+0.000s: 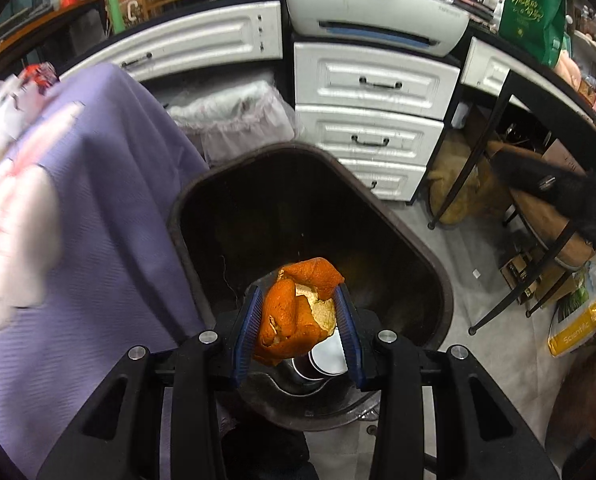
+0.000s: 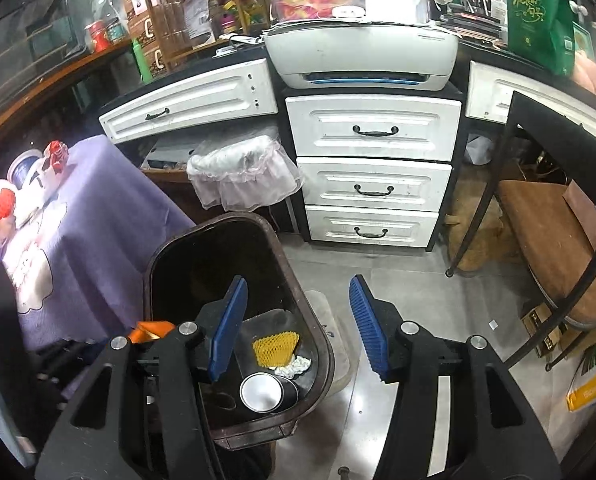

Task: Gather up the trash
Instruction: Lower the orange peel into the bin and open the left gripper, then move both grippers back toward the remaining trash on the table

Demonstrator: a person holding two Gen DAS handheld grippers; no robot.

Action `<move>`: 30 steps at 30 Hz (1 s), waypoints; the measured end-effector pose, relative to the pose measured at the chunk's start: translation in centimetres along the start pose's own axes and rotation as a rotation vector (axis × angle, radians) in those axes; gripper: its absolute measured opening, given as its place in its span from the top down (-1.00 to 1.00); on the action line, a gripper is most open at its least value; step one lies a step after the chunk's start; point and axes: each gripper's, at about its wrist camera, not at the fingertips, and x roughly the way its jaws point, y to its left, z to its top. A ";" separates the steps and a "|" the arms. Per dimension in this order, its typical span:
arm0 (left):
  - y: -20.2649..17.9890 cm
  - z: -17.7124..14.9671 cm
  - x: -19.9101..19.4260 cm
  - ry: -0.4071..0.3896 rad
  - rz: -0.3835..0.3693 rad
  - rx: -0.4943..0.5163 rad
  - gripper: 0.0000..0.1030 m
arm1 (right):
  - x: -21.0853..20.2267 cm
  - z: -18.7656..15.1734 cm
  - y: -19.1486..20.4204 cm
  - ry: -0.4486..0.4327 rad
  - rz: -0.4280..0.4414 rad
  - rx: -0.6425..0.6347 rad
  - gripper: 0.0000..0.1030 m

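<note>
the left gripper (image 1: pixel 299 316) pinches an orange peel (image 1: pixel 298 312) over the open dark bin (image 1: pixel 417 240), while the right gripper (image 2: pixel 298 328) hangs spread and empty above the bin's right rim. in the bin (image 2: pixel 321 344) lie a metal can (image 2: pixel 264 392), yellow foam net (image 2: pixel 276 347) and crumpled white paper (image 2: pixel 296 366). a yellow bag (image 1: pixel 581 326) on the floor reads "scientific".
</note>
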 end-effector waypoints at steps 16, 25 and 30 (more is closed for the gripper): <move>-0.8 0.4 4.5 0.075 -0.005 0.015 0.02 | 0.1 -0.2 -0.1 0.008 0.010 0.021 -0.05; -1.3 0.3 2.8 0.029 -0.005 0.045 -0.41 | 0.2 -0.1 -0.3 0.004 0.012 0.028 -0.05; -1.5 -0.3 0.2 -0.022 -0.029 0.046 -0.53 | 0.0 0.0 -0.6 -0.003 0.010 0.040 -0.05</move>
